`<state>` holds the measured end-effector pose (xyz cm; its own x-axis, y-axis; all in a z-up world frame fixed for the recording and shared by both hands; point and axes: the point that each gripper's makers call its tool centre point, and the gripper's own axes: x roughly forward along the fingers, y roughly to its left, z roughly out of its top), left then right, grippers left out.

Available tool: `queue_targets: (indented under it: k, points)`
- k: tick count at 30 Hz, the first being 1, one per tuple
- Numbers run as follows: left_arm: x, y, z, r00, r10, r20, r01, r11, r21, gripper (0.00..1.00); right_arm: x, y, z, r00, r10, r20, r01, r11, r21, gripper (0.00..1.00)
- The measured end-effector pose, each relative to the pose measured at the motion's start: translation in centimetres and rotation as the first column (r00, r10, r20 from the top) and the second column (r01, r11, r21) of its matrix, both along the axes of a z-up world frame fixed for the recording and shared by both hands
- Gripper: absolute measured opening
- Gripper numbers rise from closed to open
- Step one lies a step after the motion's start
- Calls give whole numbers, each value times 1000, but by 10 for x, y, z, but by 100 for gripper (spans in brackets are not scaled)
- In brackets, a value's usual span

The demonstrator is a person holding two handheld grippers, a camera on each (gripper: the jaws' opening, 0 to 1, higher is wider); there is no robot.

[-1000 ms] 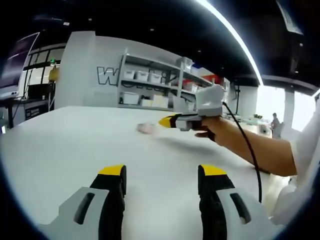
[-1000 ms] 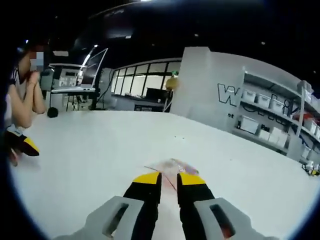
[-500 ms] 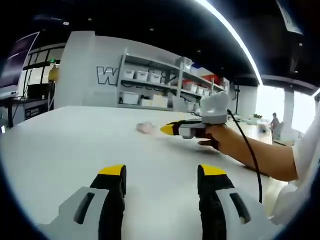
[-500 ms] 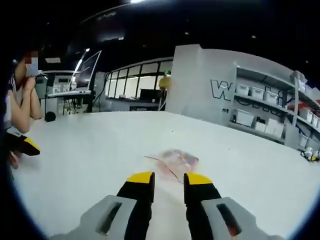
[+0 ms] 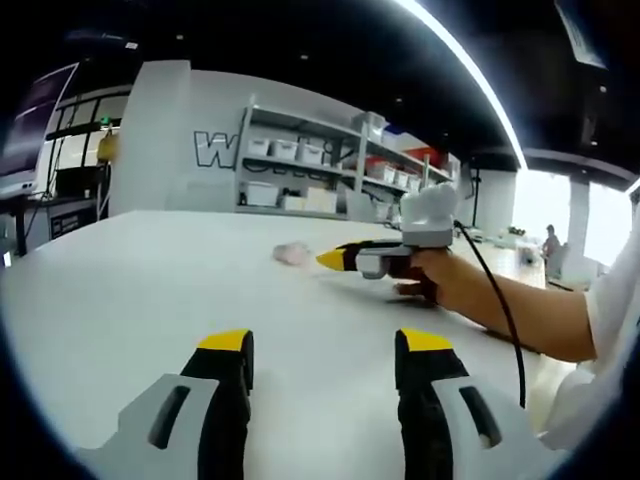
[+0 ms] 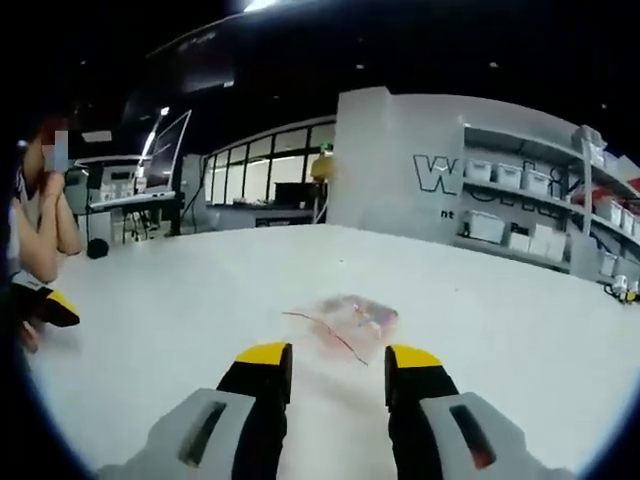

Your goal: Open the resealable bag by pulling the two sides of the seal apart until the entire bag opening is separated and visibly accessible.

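White counter (image 6: 180, 300) spreads under both my tongs. In the right gripper view my right tongs (image 6: 338, 358) are spread, yellow tips apart and holding nothing, and the resealable bag (image 6: 345, 315) lies flat on the counter just ahead of them, clear plastic with pinkish contents and a thin red line along one edge. The bag touches neither jaw. At that view's left edge a person leans on the counter with hands raised.

In the left gripper view my left tongs (image 5: 325, 345) are spread wide and empty over bare counter. Farther off, the right tongs come in from the right, held in my hand (image 5: 435, 275), their yellow tip close beside the bag (image 5: 292, 254). Shelves (image 5: 310, 180) with white bins stand behind.
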<state>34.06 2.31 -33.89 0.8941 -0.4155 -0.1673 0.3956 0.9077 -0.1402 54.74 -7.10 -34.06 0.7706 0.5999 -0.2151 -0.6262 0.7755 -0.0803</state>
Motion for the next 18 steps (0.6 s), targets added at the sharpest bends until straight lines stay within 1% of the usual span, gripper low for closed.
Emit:
queue_targets:
  k: [3, 6, 8, 10, 13, 18]
  points:
    - [0, 0, 0, 1000, 0, -1, 0, 1000, 1, 57, -2, -1, -1, 1000, -12, -5, 12, 1000, 10, 41]
    - [0, 0, 0, 1000, -1, -1, 1, 1000, 0, 57, -2, -4, -1, 1000, -29, -7, 29, 999, 22, 48]
    - [0, -1, 0, 1000, -1, -2, 1, 1000, -1, 57, 0, -5, 2, 999, -44, -4, 44, 998, 47, 56]
    - [0, -1, 0, 1000, -1, -3, 1, 1000, -1, 57, 1, -6, 4, 998, -58, -3, 58, 996, 74, 66]
    - [0, -1, 0, 1000, -1, -5, 1, 1000, -3, 57, 1, -5, 4, 998, -62, -12, 63, 994, 91, 74]
    - [0, 0, 0, 1000, -1, -6, 1, 1000, -3, 57, -3, -1, 2, 998, -51, -22, 53, 994, 99, 75]
